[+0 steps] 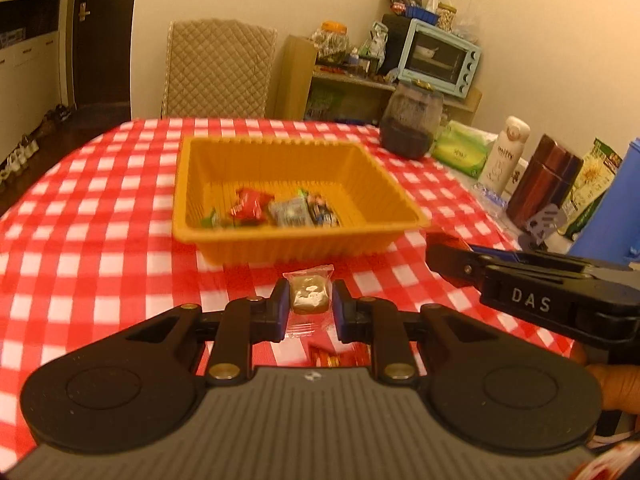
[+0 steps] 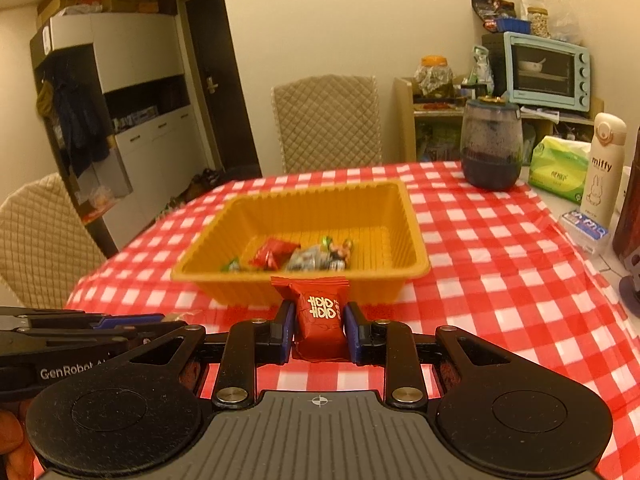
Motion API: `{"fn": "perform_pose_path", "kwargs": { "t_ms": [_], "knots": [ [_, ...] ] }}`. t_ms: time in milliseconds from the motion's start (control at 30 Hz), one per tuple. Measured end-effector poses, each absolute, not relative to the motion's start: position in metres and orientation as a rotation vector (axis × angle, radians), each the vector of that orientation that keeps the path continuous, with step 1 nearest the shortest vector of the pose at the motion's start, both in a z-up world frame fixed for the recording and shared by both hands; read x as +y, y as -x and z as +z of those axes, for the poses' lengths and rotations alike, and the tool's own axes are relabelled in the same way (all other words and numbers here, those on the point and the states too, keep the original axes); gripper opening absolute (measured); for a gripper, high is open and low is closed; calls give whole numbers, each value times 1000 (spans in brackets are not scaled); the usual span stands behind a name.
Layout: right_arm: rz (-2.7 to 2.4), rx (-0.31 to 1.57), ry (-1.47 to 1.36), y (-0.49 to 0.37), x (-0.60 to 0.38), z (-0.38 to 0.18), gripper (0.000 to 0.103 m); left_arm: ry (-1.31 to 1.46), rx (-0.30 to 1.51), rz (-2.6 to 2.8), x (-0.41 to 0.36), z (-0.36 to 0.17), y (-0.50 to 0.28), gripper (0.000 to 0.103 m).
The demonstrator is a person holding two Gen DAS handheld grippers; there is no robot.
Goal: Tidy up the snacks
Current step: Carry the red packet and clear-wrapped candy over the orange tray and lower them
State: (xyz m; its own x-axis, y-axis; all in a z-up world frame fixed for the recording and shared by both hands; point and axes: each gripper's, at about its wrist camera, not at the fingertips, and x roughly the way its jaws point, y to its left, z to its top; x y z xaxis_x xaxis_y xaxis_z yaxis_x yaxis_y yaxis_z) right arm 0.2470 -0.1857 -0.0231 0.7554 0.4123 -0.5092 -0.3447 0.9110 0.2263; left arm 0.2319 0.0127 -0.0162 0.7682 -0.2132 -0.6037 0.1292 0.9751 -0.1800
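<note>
**Two wrapped sweets held, both short of the tray**

Two grippers each carry one snack. The left gripper (image 1: 310,304) is clamped on a clear-wrapped brown candy (image 1: 309,294); the right gripper (image 2: 316,330) is closed on a red candy packet (image 2: 318,316). Both look light, with crinkly, slippery film over a firmer core, so the grip belongs on the padded middle, not the crimped ends. Each long axis runs forward along the fingers toward the orange tray (image 2: 416,268) on the checkered worktop (image 2: 500,300). Whether the brown candy is lifted clear is hard to tell. Several wrapped snacks (image 2: 296,258) lie inside the tray.
</note>
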Motion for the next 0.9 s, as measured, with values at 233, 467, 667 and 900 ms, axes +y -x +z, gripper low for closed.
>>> {"fn": "perform_pose_path", "kwargs": {
  "t_ms": [233,467,667,900],
  "knots": [
    [389,553,-149,-263,-183,-8,27,125,633,-171,20,0,-265,20],
    [363,544,-165,-283,-178,-3,27,105,634,-167,18,2,-295,20],
    [342,543,-172,-303,-173,-3,27,93,641,-152,20,-1,-316,20],
    [326,547,-183,-332,-168,-5,27,85,653,-146,22,-6,-335,20]
  ]
}}
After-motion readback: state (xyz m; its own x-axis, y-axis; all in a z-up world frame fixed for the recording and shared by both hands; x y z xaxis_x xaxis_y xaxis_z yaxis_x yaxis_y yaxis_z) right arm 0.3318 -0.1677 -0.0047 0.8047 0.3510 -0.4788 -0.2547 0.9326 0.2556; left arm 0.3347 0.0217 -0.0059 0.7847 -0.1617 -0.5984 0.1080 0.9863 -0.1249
